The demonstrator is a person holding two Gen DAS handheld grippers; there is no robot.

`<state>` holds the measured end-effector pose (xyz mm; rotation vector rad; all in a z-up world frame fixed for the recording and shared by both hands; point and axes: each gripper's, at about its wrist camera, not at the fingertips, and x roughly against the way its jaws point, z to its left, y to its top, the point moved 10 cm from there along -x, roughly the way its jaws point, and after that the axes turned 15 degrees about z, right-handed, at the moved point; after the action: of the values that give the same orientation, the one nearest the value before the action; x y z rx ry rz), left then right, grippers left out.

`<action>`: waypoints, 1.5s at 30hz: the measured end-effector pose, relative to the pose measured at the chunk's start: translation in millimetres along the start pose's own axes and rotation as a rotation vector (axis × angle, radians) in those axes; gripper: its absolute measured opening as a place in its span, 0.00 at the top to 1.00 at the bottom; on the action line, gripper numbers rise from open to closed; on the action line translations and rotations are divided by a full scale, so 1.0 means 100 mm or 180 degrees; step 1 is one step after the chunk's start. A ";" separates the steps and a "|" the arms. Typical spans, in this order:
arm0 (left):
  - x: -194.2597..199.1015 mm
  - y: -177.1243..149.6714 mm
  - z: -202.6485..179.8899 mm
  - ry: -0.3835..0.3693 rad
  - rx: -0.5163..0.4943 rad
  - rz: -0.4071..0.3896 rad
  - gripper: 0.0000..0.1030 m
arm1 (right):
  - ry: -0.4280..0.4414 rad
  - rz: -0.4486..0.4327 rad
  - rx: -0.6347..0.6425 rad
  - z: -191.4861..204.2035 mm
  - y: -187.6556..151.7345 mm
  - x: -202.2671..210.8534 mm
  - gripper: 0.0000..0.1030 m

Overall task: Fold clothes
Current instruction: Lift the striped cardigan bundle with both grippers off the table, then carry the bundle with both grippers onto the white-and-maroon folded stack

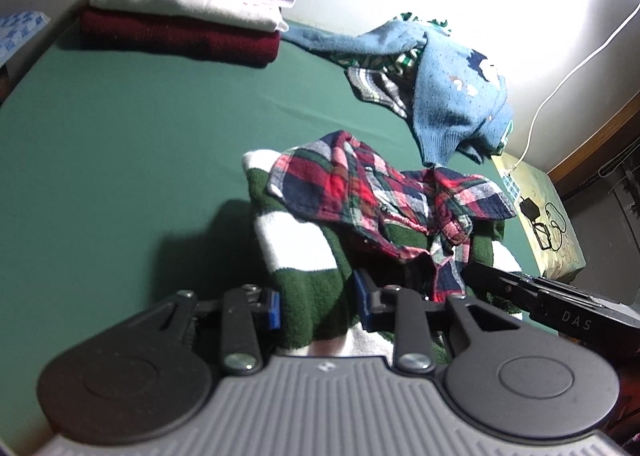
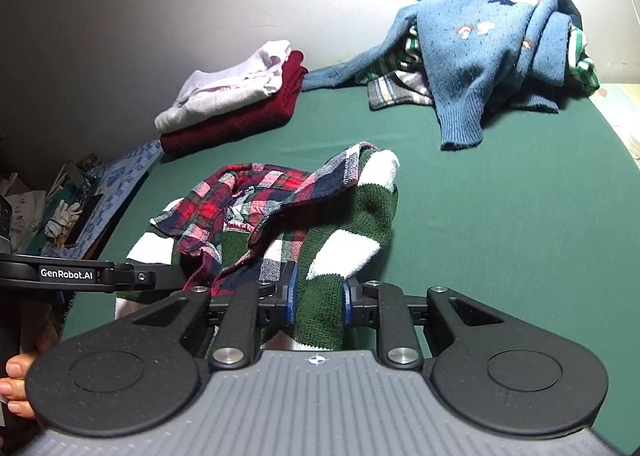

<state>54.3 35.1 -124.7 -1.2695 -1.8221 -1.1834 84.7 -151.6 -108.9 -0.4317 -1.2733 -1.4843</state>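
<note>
Green-and-white striped sweater [image 2: 360, 216] sits near me on the green tabletop [image 2: 500, 216], bunched up, with a red plaid shirt [image 2: 248, 196] draped over its far and left side. I judge both to be soft, light and floppy: the knit is thick and will sag and stretch between two grips, and the plaid could slide off or lift along with it. I would take it by an edge, well apart, to spread it flat.

My left gripper [image 1: 318, 304] has its fingers narrowed onto a fold of the green knit, the blue pads pressing it from both sides. My right gripper [image 2: 318, 300] is likewise pinched on a green fold, pads against the wool, partly closed.

On the far left a white folded top [image 2: 224, 92] lies on a folded maroon one [image 2: 240, 120]; on the far right a blue sweater [image 2: 480, 56] tops an unfolded heap
</note>
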 end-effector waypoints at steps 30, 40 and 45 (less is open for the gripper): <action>1.11 1.61 0.48 0.0106 -0.0439 -0.0516 0.80 | 0.0149 -0.0738 0.0409 1.17 1.56 0.13 0.80; 1.45 2.60 0.90 0.0324 -0.0558 -0.0778 0.80 | 0.0301 -0.1066 0.0420 1.61 2.52 -0.10 0.80; 1.44 2.95 1.11 0.0452 -0.0573 -0.0812 0.80 | 0.0292 -0.1137 0.0440 1.69 2.79 -0.35 0.80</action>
<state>281.4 232.3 47.4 -1.0377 -1.8441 -1.5655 280.0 55.0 55.7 -0.0431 -1.4201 -1.6758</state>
